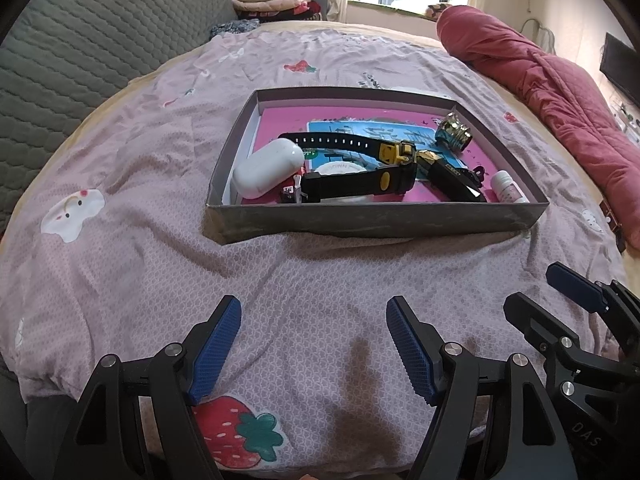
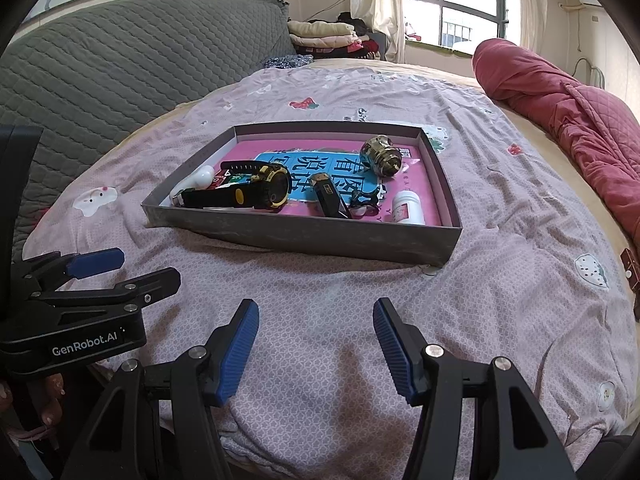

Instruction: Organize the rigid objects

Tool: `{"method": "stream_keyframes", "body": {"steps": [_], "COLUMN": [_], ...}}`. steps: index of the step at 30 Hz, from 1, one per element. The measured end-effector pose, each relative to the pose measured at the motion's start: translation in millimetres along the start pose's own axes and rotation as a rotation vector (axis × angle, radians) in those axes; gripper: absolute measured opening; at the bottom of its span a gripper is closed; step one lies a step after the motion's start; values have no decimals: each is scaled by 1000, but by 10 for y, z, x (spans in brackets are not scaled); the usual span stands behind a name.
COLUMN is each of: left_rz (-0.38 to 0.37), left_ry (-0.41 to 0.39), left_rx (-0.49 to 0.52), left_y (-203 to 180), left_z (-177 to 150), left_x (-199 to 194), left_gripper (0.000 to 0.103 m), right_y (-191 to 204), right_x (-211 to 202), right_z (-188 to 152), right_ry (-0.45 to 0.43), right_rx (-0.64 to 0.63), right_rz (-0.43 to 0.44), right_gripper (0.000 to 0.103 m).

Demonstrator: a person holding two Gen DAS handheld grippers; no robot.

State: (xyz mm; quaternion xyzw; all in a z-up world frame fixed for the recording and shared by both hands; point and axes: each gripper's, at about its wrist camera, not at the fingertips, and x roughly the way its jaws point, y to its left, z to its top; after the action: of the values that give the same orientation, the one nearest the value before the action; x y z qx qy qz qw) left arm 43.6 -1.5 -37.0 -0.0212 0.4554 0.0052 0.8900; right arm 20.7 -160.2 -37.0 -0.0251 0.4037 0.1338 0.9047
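Note:
A shallow grey box (image 1: 372, 222) (image 2: 304, 236) lies on the bed ahead of both grippers. It holds a pink book, a black and yellow watch (image 1: 360, 182) (image 2: 256, 192), a white earbud case (image 1: 266, 168) (image 2: 200, 178), a black lighter (image 1: 448, 174) (image 2: 330, 200), a shiny metal knob (image 1: 454, 132) (image 2: 380, 156) and a small white bottle (image 1: 508, 192) (image 2: 408, 208). My left gripper (image 1: 314, 320) is open over bare sheet short of the box, nothing between its fingers. My right gripper (image 2: 316, 322) is open too, beside it, also short of the box.
The bed sheet (image 1: 120, 240) is pink with strawberry and cat prints. A red quilt (image 1: 560, 100) lies rolled along the right side. A grey quilted headboard (image 2: 100, 72) stands at left, folded clothes (image 2: 320, 36) behind it. A hand (image 2: 48, 400) shows under the left gripper.

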Motion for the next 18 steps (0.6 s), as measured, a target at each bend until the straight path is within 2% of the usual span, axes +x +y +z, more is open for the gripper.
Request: {"method": "stream_keyframes", "body": {"steps": [18], "left_rz": [8], "left_ry": [-15], "left_rx": [-12], "left_y": [62], "left_z": [61], "left_x": [97], "left_gripper": [76], "right_y": [-130], "right_x": [68], "right_z": [45], "right_ry": [-3], "right_rx": [41], "right_rz": [-5], "right_gripper": [59]}}
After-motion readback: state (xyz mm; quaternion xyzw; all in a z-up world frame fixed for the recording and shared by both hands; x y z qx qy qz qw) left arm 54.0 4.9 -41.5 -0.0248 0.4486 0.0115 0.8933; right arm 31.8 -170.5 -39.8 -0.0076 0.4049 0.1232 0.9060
